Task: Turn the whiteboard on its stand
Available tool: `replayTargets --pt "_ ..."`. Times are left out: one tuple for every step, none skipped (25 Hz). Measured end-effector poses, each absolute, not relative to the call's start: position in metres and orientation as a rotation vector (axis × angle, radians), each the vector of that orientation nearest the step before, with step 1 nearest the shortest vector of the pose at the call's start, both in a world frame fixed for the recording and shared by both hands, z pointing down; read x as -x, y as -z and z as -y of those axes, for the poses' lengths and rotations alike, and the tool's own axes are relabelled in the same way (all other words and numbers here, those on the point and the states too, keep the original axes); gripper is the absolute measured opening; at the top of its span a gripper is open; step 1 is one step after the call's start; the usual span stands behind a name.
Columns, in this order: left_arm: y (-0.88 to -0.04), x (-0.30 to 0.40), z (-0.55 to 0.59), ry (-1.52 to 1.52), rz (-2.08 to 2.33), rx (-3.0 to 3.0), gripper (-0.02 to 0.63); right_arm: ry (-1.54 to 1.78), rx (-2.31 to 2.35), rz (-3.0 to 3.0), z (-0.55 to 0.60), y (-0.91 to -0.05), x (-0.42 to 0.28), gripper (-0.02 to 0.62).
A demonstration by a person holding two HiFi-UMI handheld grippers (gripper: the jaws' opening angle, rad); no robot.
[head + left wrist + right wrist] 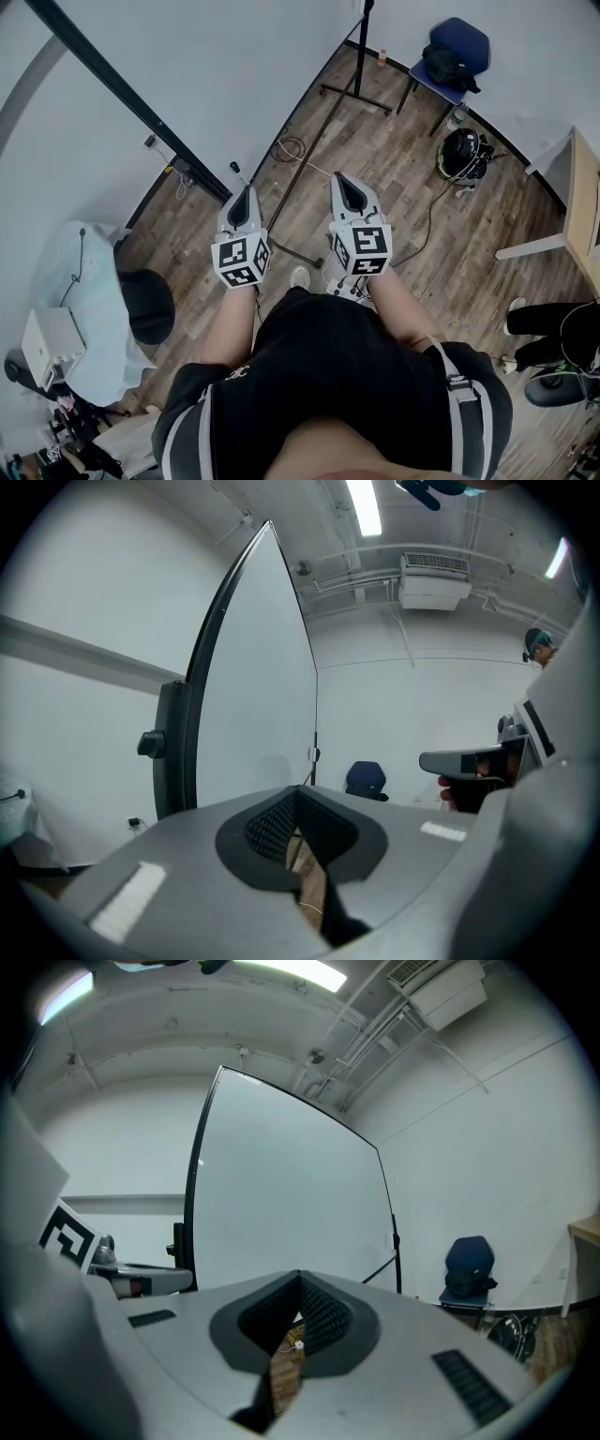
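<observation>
The whiteboard (291, 1194) stands upright in its black frame a short way ahead of both grippers. From above, its top edge (122, 89) runs as a dark bar from the upper left toward my left gripper. In the left gripper view the whiteboard (253, 686) shows nearly edge-on, with a black knob (150, 744) on the side post. My left gripper (247, 190) (298, 789) is shut and holds nothing. My right gripper (339, 178) (300, 1277) is beside it, also shut and holding nothing. Neither touches the board.
The stand's black floor rails (309, 159) lie on the wood floor ahead. A blue chair (457, 52) with a black bag, a black helmet (462, 153), a wooden table (581, 202), a seated person's legs (553, 323) and a black stool (148, 305) stand around.
</observation>
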State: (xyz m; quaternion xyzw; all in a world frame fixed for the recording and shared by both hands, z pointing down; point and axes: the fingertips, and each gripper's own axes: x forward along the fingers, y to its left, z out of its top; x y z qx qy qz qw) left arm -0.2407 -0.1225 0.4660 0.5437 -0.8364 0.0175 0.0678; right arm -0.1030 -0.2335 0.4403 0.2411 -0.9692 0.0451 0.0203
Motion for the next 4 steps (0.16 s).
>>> replayTargets --pt "-0.4657 0.2412 0.1223 -0.052 2.520 -1.637 0.009 -0.139 -0.747 3.007 0.2334 -0.4398 0.1033 0.005" --pt "-0.4654 0.2415 0.1220 -0.052 2.520 -1.637 0.009 -0.139 -0.747 3.007 0.2331 -0.4393 0.1033 0.004" --pt "-0.4650 0.2417 0.1215 -0.051 2.520 -1.637 0.009 -0.138 -0.747 3.008 0.2328 -0.4387 0.1032 0.003" --pt "-0.4647 0.2418 0.1211 -0.051 2.520 -1.637 0.009 -0.138 -0.746 3.008 0.2324 -0.4382 0.1032 0.005"
